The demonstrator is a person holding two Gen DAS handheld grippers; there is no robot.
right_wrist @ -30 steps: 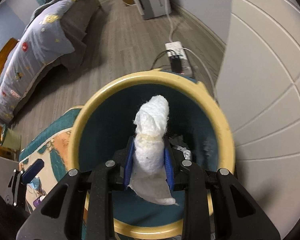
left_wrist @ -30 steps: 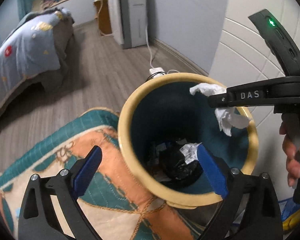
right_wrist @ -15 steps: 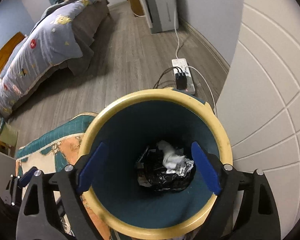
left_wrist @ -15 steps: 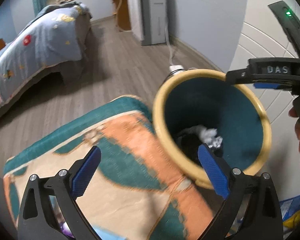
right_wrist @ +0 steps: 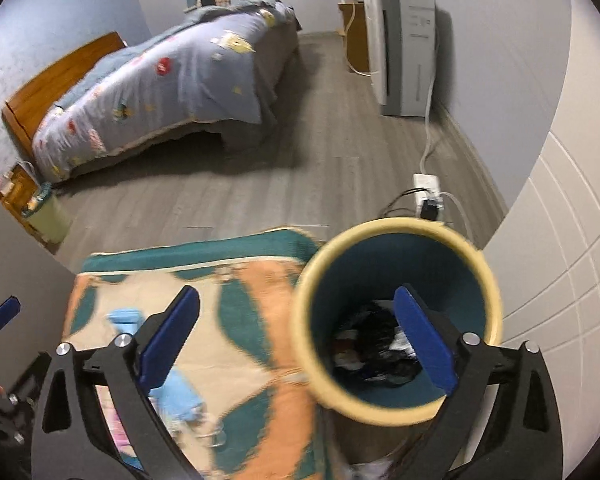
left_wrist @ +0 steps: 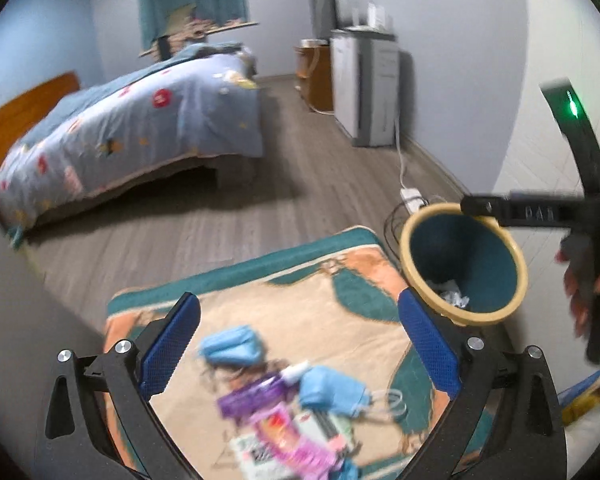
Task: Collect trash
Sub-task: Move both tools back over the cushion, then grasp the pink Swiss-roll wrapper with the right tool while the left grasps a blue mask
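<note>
The left hand-held gripper (left_wrist: pixel 300 344) stood spread wide, with nothing between its blue pads (left_wrist: pixel 171 342). Below it, at the near edge of the patterned mat (left_wrist: pixel 300 304), lay a blurred pile of trash: a purple wrapper (left_wrist: pixel 252 394), a pink packet (left_wrist: pixel 296 446), and two crumpled blue face masks (left_wrist: pixel 232 346), one to the left and one to the right of the wrapper. None of these items touched the pads.

The right hand-held gripper (right_wrist: pixel 296 340) had its jaws opening, nearly at full spread, and nothing was between them. Its right pad (right_wrist: pixel 424 340) appeared in front of the mouth of the bin; its left pad appeared over the mat.

The waste bin (right_wrist: pixel 396 232), with a yellow rim and a teal interior, stood just beside the right edge of the mat. White tissue and dark crumpled waste (right_wrist: pixel 380 344) lay at its bottom. In the left wrist view, the right hand-held gripper's black body crossed the far rim of the bin, and a person's fingers (left_wrist: pixel 580 280) gripped its handle.

Beyond the bin, a white power strip (right_wrist: pixel 428 186) with cables lay on the grey wooden floor (right_wrist: pixel 300 168). Further away, at the left, stood a bed (right_wrist: pixel 160 80) with a blue printed cover. A white appliance (right_wrist: pixel 404 52) stood against the far right wall.
</note>
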